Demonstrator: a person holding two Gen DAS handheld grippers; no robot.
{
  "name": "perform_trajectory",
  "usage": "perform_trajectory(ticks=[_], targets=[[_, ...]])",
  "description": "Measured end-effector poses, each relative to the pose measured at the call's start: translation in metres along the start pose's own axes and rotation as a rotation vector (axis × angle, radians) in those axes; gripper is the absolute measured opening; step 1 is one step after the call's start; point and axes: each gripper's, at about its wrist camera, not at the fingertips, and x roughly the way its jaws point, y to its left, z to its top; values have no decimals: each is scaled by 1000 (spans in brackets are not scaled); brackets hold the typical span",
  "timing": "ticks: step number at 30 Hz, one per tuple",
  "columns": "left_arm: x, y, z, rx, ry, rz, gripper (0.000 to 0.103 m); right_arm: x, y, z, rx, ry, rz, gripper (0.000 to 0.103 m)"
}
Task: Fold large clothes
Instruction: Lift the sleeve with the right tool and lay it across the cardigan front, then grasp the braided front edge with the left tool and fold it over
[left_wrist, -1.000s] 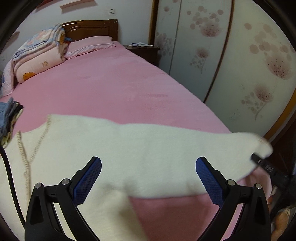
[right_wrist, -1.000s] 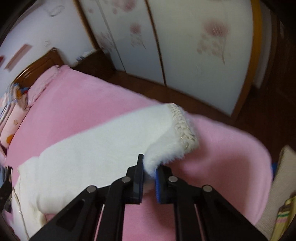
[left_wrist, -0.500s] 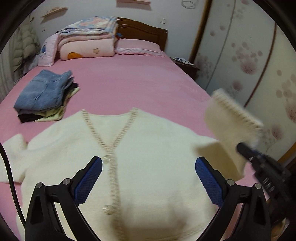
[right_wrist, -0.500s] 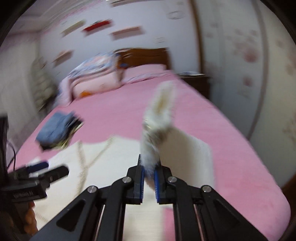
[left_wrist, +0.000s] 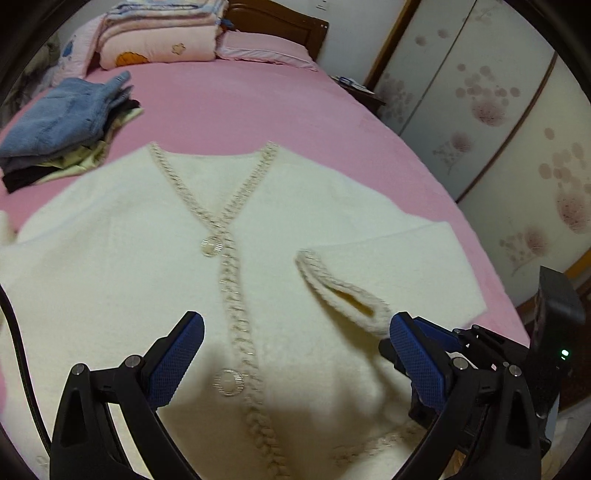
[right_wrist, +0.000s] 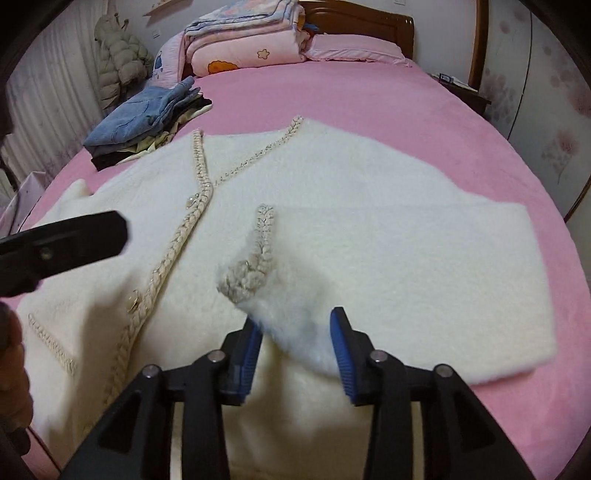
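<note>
A fluffy white cardigan (left_wrist: 129, 258) with braided trim and round buttons lies front up on the pink bed (left_wrist: 240, 107). Its right sleeve (right_wrist: 424, 258) is folded in across the body, the braided cuff (right_wrist: 255, 273) lying near the button band. My right gripper (right_wrist: 297, 350) is opening; the furry sleeve end sits loose between its blue pads (right_wrist: 343, 354), which no longer press it. My left gripper (left_wrist: 295, 354) hovers wide open over the lower button band, holding nothing. In the left wrist view the cuff (left_wrist: 343, 291) lies just beyond its right finger.
A stack of folded clothes topped with blue jeans (right_wrist: 147, 118) sits on the bed at far left. Folded quilts (right_wrist: 243, 40) and a pillow lie at the wooden headboard. Floral wardrobe doors (left_wrist: 517, 129) run along the right, and a hand (right_wrist: 11, 369) shows at the left edge.
The right gripper swung the sleeve from the bed's right side across onto the cardigan front, and its jaws have parted. The left gripper shifted over the cardigan's centre.
</note>
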Motion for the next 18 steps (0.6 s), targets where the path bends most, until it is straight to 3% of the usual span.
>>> perform_trajectory(ticks=[5, 9, 16, 18], targets=[[21, -14, -3, -44, 57, -139, 99, -42, -3, -9, 18, -77, -7, 53], [44, -25, -3, -71, 115, -214, 88, -53, -12, -17, 85, -103, -10, 53], [93, -30, -14, -114, 242, -246, 73, -45, -38, -34, 214, -62, 16, 53], [100, -32, -18, -129, 250, -245, 62, -39, -43, -36, 244, -48, 28, 53]])
